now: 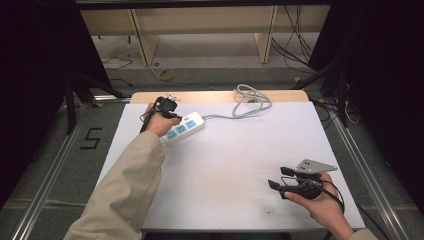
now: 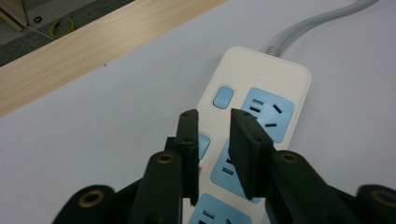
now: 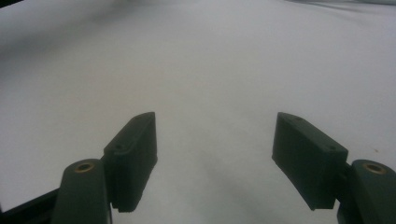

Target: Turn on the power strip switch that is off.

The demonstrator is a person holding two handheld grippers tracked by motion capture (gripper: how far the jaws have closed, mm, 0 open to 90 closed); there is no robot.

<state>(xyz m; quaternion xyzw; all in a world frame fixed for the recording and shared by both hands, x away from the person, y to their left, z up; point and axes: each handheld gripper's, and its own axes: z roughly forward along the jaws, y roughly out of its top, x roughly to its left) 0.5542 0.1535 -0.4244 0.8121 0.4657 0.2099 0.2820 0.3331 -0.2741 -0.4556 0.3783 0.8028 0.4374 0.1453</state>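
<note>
place: lab | evidence: white-covered table; loose floor cables; metal frame rails

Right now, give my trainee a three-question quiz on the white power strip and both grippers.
1. True or false: the left gripper hovers over the white plastic power strip with blue sockets.
2. Which gripper has its jaws wide apart over the bare white table? A left, B right.
3. Fill in: the strip's grey cable lies coiled near the table's ___ edge.

Key: 1 true; 2 B, the right gripper; 3 far.
</note>
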